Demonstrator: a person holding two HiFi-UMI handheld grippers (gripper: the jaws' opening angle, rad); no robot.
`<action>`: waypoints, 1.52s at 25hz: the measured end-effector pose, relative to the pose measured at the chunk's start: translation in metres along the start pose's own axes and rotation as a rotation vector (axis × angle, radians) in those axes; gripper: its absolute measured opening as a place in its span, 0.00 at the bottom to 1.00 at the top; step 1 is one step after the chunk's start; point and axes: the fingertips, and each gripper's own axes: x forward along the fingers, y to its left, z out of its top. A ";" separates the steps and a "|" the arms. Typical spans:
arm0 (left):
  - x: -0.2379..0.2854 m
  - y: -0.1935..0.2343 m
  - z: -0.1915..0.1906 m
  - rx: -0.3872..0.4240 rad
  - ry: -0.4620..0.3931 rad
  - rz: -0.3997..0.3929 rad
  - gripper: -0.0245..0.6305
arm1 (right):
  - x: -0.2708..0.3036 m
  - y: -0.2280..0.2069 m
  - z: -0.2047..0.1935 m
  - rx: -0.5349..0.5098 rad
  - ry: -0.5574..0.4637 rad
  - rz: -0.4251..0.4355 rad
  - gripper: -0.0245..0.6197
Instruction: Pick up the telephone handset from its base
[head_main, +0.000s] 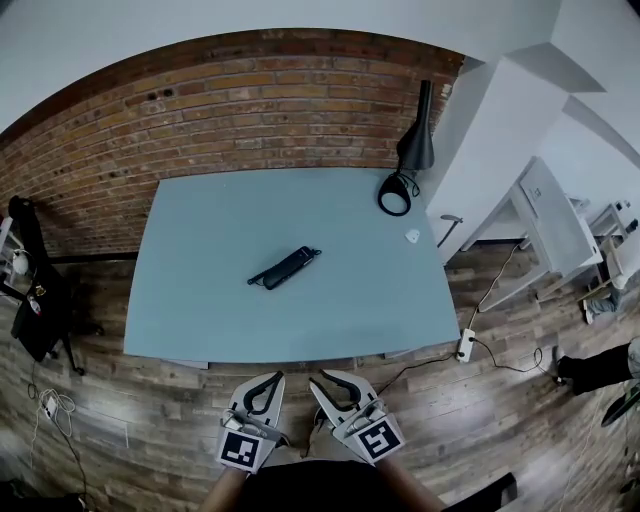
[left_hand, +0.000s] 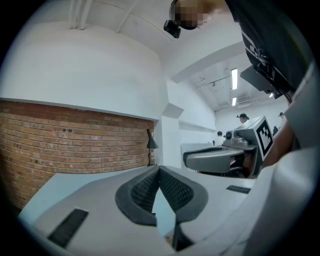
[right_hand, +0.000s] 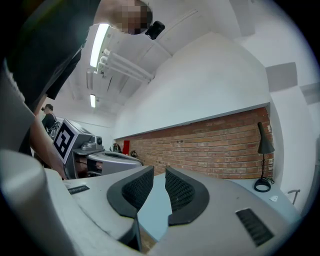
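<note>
Two empty grippers short of the table: left gripper fingers pressed together, right gripper fingers slightly apart. Telephone handset mid-table, straight ahead, well apart, slanting near-left to far-right, about equally reachable.

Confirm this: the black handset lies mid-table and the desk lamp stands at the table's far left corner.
No: the desk lamp stands at the far right corner of the table, as the head view shows. The black handset does lie mid-table.
</note>
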 end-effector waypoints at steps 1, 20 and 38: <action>0.009 -0.001 0.004 0.005 0.000 0.005 0.04 | 0.000 -0.008 0.001 0.003 -0.007 0.006 0.18; 0.079 0.030 0.002 -0.031 0.004 0.026 0.04 | 0.038 -0.078 -0.007 0.013 0.011 0.028 0.19; 0.140 0.148 -0.003 -0.033 0.007 -0.117 0.04 | 0.139 -0.127 0.000 0.031 0.085 -0.070 0.19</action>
